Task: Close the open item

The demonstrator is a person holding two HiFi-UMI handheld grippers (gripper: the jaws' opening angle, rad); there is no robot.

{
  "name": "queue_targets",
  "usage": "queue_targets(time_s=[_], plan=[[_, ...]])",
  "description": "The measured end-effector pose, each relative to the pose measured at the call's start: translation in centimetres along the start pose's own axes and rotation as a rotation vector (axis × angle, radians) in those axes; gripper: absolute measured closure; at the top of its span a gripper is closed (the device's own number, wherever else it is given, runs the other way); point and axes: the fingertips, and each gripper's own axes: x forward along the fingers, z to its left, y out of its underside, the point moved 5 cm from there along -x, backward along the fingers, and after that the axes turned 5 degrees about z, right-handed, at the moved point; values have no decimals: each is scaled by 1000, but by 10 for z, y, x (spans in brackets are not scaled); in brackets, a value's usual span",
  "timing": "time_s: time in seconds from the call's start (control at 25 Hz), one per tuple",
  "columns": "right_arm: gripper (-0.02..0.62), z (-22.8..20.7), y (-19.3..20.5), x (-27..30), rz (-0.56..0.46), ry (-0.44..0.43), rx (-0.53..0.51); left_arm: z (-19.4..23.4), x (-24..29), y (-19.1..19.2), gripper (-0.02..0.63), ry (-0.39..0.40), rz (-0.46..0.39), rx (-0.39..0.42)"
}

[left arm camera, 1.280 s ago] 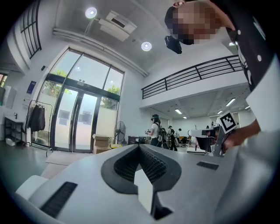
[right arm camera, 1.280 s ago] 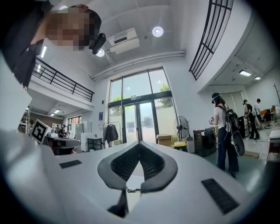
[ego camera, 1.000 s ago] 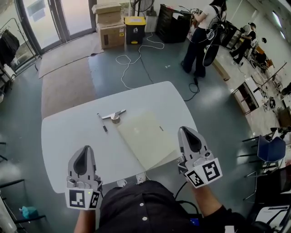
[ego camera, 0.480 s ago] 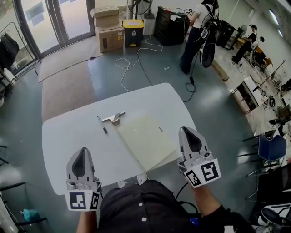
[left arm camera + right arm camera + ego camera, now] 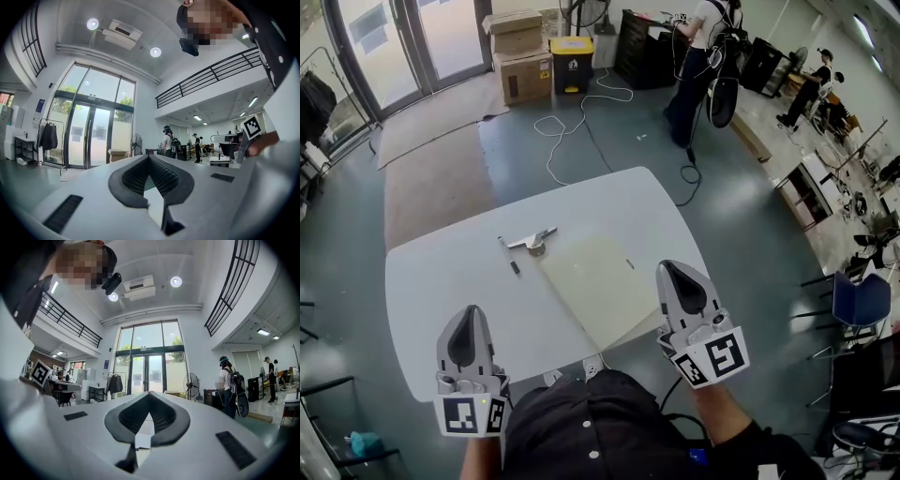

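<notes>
Head view: left gripper (image 5: 472, 319) and right gripper (image 5: 673, 274) are held level at the near edge of the white table (image 5: 441, 272). Both are empty. The cream laptop (image 5: 595, 286) lies on the table between them, nearer the right one, with its lid flat down. A metal tool (image 5: 532, 242) and a small black piece (image 5: 515, 267) sit just beyond its far-left corner. A person (image 5: 698, 75) stands on the floor well past the table.

Left gripper view: left gripper (image 5: 149, 157) has its jaws closed tip to tip, nothing between. Glass doors (image 5: 89, 136) are ahead.

Right gripper view: right gripper (image 5: 150, 393) also has its jaws fully together, gripping nothing. A fan (image 5: 191, 385) stands in the background.
</notes>
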Motion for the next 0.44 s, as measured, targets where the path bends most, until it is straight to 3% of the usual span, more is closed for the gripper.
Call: queue_targets(time_s=[0.44], plan=[[570,4,-2,8,7,-12,-12,2,3,-2,591,5,1,7]])
